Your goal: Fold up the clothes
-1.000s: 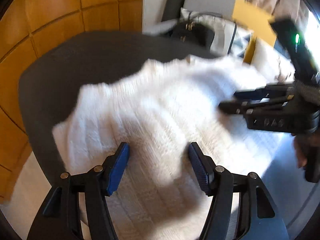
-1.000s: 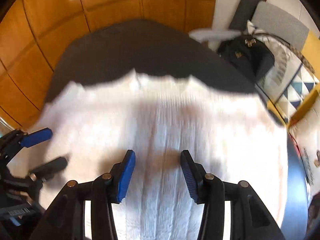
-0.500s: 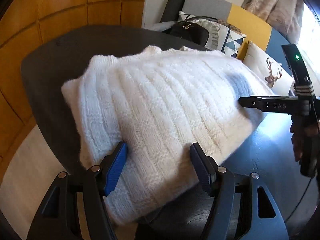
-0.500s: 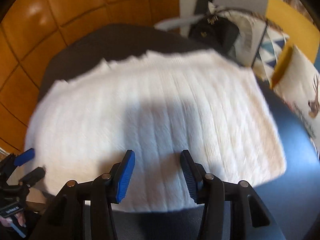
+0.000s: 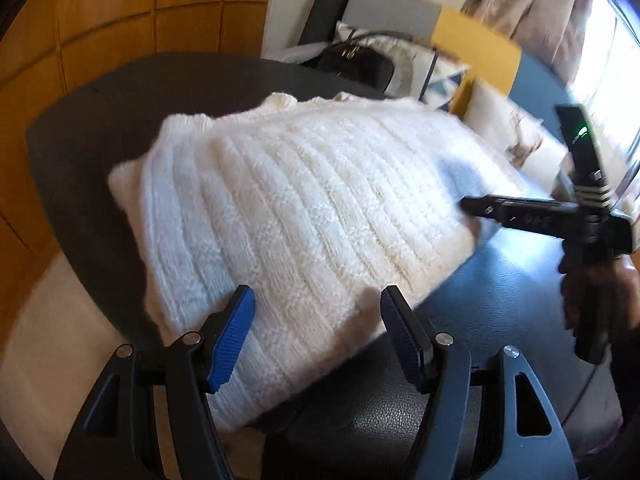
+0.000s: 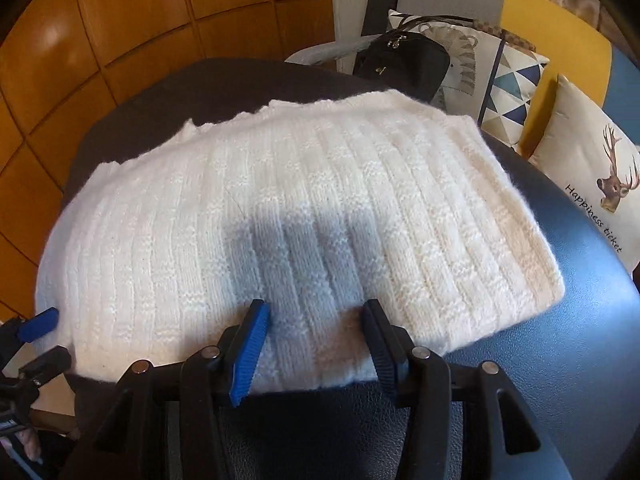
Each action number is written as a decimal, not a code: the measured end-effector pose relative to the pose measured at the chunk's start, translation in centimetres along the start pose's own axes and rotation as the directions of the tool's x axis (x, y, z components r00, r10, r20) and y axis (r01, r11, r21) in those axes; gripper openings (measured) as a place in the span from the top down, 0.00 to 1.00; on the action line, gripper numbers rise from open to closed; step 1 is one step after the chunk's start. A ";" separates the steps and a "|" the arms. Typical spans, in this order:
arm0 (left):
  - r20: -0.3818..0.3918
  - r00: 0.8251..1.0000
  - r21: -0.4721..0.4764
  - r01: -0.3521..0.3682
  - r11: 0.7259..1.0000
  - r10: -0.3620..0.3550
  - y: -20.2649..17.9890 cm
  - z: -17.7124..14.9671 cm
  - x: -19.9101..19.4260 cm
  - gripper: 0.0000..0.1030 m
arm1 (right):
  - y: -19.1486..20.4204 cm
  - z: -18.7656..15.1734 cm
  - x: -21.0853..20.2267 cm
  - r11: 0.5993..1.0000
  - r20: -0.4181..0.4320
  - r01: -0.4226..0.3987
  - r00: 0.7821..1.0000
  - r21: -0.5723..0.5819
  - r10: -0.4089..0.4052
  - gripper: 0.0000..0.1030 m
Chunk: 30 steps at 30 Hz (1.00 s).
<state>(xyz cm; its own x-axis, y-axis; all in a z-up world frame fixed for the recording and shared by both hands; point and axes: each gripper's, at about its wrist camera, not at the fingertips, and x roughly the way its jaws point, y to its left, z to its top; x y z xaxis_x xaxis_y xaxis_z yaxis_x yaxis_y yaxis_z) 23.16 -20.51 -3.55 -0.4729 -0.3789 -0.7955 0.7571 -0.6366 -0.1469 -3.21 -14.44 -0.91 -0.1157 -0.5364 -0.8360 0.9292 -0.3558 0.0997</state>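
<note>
A dark round table (image 6: 580, 360) spreads beneath and ahead of both pairs of fingers, its leathery top showing between and just below the pads. On it lies a white ribbed knit sweater (image 6: 320, 216), folded into a thick rectangle, its near edge directly beyond the right gripper (image 6: 316, 344) and stretching away from the fingertips toward the far rim. The right gripper stands released, jaws apart with nothing pinched, hovering at the sweater's near hem. The left gripper (image 5: 320, 332) is likewise released, jaws spread wide over a near corner of the sweater without pressing it. Past the fingers, beyond the table, sit a black handbag (image 6: 404, 64) and a deer-print cushion (image 6: 592, 184).
</note>
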 end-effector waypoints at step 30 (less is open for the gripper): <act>0.181 0.942 -0.118 -0.264 0.957 0.282 -7.1 5.8 -7.8 0.31 | 6.2 -3.4 -11.1 0.974 0.377 0.147 0.904 0.171 -0.203 0.51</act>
<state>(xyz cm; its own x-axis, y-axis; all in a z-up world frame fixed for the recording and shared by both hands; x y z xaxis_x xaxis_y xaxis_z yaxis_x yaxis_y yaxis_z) 18.83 -16.91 7.06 -0.3138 -0.6578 -0.6847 0.9026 -0.4305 0.0000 5.03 -8.12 7.12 -0.4253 -0.7011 -0.5723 0.8281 -0.5566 0.0665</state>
